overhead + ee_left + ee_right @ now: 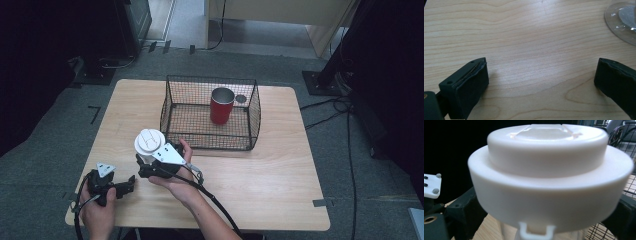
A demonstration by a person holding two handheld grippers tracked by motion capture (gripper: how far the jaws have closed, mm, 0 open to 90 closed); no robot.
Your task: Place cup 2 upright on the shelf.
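Note:
A clear jar with a wide white lid (149,141) stands upright on the wooden table (260,180), in front of the wire basket. My right gripper (148,169) is shut on the jar's body just below the lid. In the right gripper view the lid (549,177) looms close, with a black jaw on each side of the clear body. My left gripper (127,185) rests low at the table's front left, open, and its jaws point toward the jar. The left gripper (541,82) has bare wood between its jaws, and the jar's clear base (622,21) lies at the upper right.
A black wire basket (210,142) stands at the table's middle back, with a red cup (221,105) upright inside it. Bare wood stretches to the right and front of the basket. Cables trail off the table's front edge and across the floor at the right.

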